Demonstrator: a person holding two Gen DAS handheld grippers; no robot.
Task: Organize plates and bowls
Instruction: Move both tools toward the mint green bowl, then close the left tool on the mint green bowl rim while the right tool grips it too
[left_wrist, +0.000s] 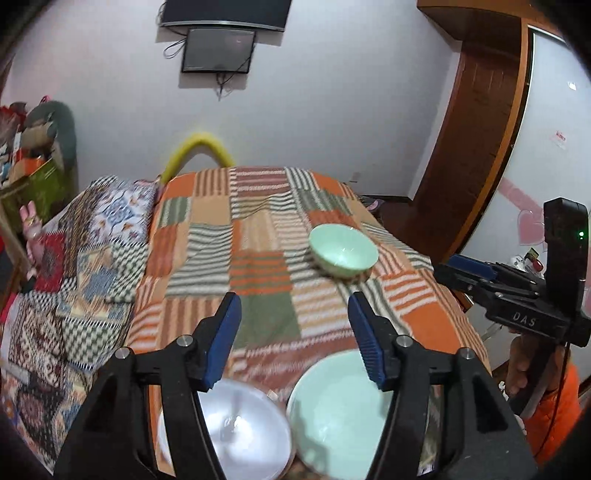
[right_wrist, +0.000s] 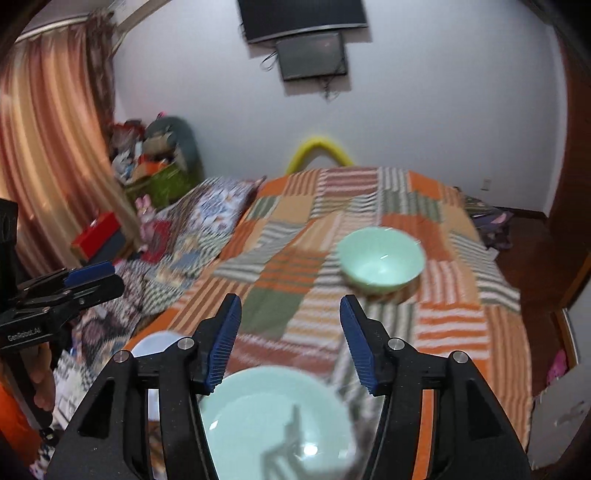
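Jaws released on both: left gripper (left_wrist: 293, 339) and right gripper (right_wrist: 290, 341) grasp nothing. Mint-green ceramic bowl (right_wrist: 381, 260) sits mid-bed on patchwork blanket (right_wrist: 291, 266); pale-green plate (right_wrist: 275, 424) and white plate (left_wrist: 243, 428) lie near. Step: between placements. Next probably needs grabbing the bowl rim.

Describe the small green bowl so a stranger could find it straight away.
Start at the bed covered by the orange, green and striped patchwork blanket. The green bowl sits alone farther up the blanket, toward its right edge. Unlike the flat green plate and white plate at the near end, it is deep and stands by itself.
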